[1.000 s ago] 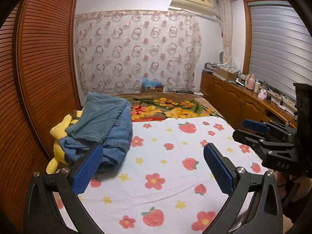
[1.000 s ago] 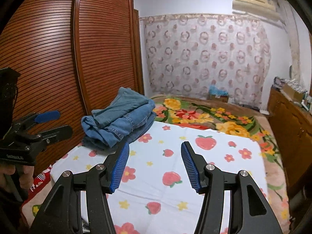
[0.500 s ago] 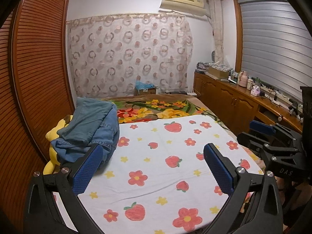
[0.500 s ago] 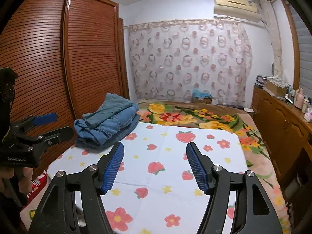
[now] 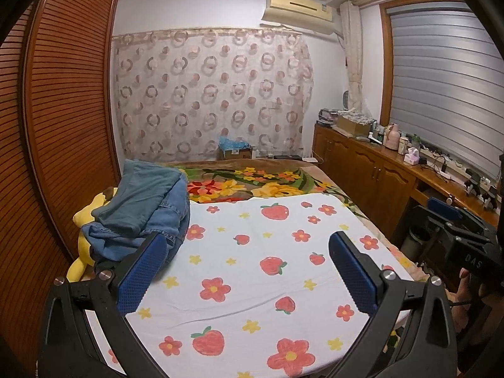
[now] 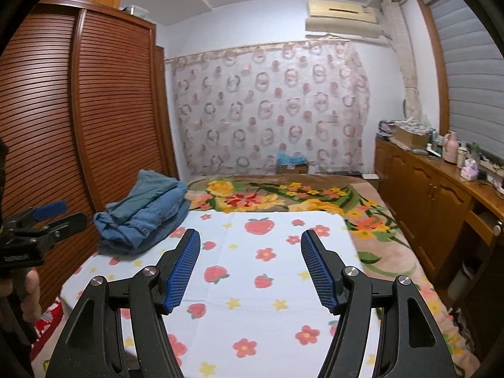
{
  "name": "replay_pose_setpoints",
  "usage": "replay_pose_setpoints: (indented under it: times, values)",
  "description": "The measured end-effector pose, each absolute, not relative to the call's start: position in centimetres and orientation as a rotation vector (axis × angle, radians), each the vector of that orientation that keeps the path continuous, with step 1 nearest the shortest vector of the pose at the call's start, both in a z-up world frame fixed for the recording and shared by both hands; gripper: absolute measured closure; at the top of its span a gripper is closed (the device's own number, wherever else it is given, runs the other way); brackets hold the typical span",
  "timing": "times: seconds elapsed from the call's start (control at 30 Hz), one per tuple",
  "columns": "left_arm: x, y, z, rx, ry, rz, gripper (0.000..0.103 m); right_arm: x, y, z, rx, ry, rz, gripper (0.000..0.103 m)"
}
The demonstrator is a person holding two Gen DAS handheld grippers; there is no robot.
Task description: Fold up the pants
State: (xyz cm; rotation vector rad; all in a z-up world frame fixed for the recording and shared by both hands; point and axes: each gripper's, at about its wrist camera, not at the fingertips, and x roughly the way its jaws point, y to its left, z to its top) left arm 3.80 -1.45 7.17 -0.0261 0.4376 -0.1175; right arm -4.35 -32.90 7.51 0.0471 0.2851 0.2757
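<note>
Bed [image 5: 252, 283]: pants [image 5: 145, 208] beyond left hand-held gripper [image 5: 245, 271]

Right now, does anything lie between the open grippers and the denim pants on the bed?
Nothing visible does. The folded denim pants sit at the bed's far left, with only bare strawberry-print sheet between them and both grippers.

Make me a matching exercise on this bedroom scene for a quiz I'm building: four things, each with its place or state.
1. jeans pile
2. yellow plush toy
3. left gripper
4. air conditioner

a. high on the wall
b. jaws open, empty
c. left side of the bed, by the wardrobe
d. partly under the denim

Pairs: 1-c, 2-d, 3-b, 4-a
</note>
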Motion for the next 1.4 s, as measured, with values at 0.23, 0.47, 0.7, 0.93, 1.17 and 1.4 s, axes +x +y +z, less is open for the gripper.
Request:
replay_pose_setpoints:
  times: [0.23,0.47,0.7,0.93,1.17,1.4]
  values:
    - [3.3,-0.6,7.2,-0.040,0.437,-0.093,0.000,-4.0,-32.1,7.2,0.057,0.294,0.269,0.034]
    - [3.4,-0.3,7.0,-0.040,0.440,-0.083,0.000,-3.8,-32.2,7.2,0.058,0.294,0.270,0.034]
    - [3.4,-0.3,7.0,-0.041,0.440,-0.083,0.000,-4.0,-32.4,7.2,0.059,0.295,0.277,0.034]
    - [3.4,-0.3,7.0,-0.042,0.440,-0.082,0.000,-4.1,-33.2,6.7,0.055,0.299,0.286,0.034]
    - [3.4,-0.3,7.0,-0.040,0.440,-0.084,0.000,-4.0,-33.2,6.7,0.049,0.306,0.300,0.034]
    - [3.4,-0.3,7.1,-0.041,0.439,-0.083,0.000,-3.7,-33.7,6.9,0.047,0.304,0.305,0.034]
